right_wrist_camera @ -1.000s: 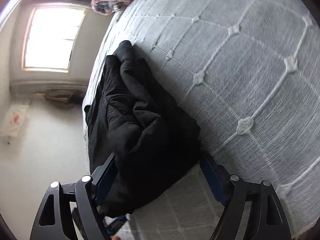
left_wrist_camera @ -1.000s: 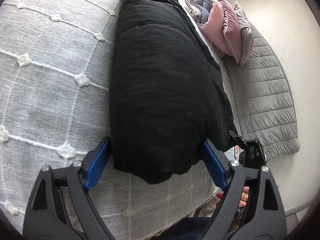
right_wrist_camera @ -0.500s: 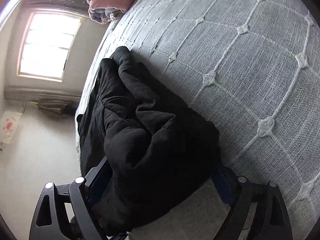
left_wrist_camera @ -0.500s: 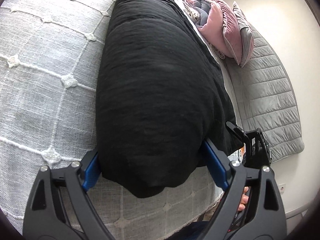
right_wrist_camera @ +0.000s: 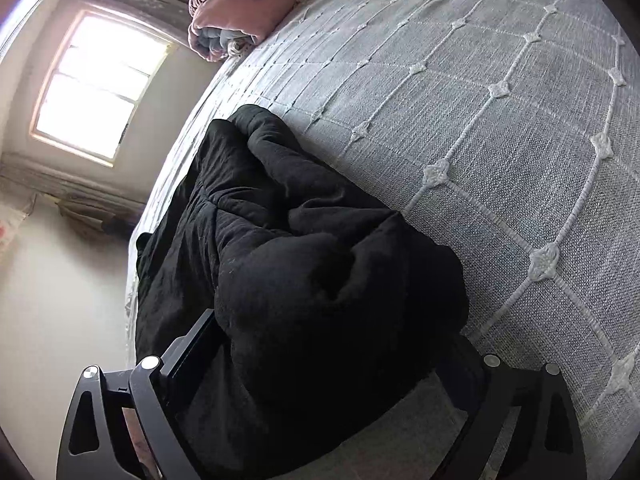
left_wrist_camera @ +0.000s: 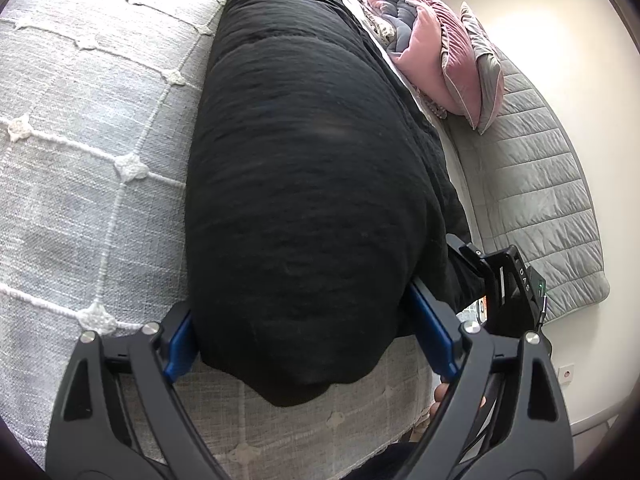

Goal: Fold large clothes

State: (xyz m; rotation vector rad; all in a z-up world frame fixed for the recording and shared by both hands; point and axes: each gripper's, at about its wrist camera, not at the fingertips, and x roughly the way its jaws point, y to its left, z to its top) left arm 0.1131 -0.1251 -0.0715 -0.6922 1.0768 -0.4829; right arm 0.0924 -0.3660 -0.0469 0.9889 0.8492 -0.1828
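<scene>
Left gripper (left_wrist_camera: 304,336) and right gripper (right_wrist_camera: 324,364), jaws apart, straddle bulky black quilted garment (left_wrist_camera: 312,184) on grey bedspread (left_wrist_camera: 80,160); pinch evenly before folding.

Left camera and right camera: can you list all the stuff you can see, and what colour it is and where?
black garment: one, black, bunched along the bed's edge
bedspread: one, grey with white stitched grid, covering the bed
pillows: a pile, pink and grey, at the far end
quilted cover: one, grey, beside the bed
window: one, bright, far wall
left gripper: one, black with blue pads, astride the garment
right gripper: one, black, astride the garment
</scene>
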